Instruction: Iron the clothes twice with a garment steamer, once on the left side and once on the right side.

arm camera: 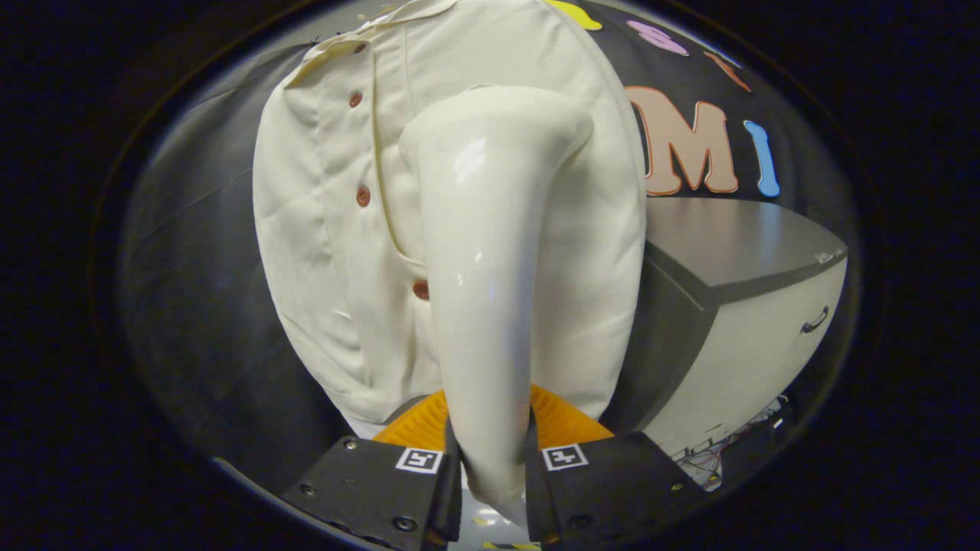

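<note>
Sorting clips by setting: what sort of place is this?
Likely a staged garment-care booth: a cream buttoned shirt hangs ahead, the gripper clamps a glossy white steamer, and a dark-topped white cabinet stands beside.

No readable word, brand or number stands on the shirt (329, 252), the garment steamer (482, 291) or the cabinet (758, 329). The only signs are two small square black-and-white coded markers (419, 460), one on each finger of the claw (490, 459); these carry a pattern, not letters. The claw's fingers press the steamer's handle from both sides.
</note>
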`<state>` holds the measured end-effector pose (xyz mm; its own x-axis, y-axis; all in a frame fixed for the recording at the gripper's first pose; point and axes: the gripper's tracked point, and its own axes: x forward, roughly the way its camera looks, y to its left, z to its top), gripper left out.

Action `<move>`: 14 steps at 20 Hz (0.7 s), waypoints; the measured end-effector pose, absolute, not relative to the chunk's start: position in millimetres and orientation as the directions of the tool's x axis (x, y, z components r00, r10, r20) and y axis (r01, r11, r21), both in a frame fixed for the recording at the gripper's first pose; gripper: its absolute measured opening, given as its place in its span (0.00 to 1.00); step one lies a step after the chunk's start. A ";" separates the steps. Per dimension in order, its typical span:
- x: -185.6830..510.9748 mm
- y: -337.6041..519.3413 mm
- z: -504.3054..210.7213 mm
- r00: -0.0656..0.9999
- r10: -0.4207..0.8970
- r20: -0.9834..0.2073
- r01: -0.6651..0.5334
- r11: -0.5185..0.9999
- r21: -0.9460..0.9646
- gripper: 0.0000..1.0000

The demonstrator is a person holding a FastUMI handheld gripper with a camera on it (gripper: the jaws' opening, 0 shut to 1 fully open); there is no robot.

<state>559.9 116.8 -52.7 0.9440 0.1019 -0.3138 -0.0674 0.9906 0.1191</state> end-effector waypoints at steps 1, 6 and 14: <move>558.9 118.1 -61.6 0.939 0.105 -0.327 -0.067 0.990 0.125 0.33; 547.5 120.7 -96.1 0.916 0.119 -0.384 -0.058 0.984 0.168 0.33; 507.2 114.2 -104.9 0.906 0.090 -0.414 0.007 0.974 0.227 0.33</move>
